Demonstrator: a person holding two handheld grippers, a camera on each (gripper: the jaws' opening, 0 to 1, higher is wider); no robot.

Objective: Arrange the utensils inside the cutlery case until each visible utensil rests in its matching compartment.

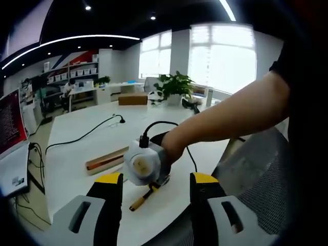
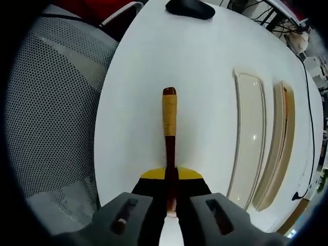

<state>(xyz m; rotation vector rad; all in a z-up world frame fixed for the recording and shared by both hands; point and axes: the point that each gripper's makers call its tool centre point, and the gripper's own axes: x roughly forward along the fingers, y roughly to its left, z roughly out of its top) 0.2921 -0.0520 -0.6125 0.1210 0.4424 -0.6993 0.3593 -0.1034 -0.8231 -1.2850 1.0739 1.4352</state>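
Observation:
A utensil [image 2: 169, 115] with a dark red stem and a yellow-wrapped handle points away over the white table [image 2: 133, 128] in the right gripper view, my right gripper [image 2: 171, 174] shut on its near end. To its right lies the cutlery case, a cream tray [image 2: 250, 138] beside a wood-rimmed half [image 2: 286, 128]. In the left gripper view my left gripper [image 1: 157, 179] stands open above the table's near edge. Past its fingertips a person's hand holds the right gripper [image 1: 146, 164], with the utensil [image 1: 139, 201] slanting below it and the wooden case [image 1: 105, 160] to the left.
A grey mesh chair [image 2: 51, 102] stands against the table's edge, also at the right of the left gripper view [image 1: 266, 169]. A black object [image 2: 189, 7] lies at the table's far end. A black cable [image 1: 82, 136], a cardboard box [image 1: 132, 99] and a potted plant [image 1: 174, 84] sit further off.

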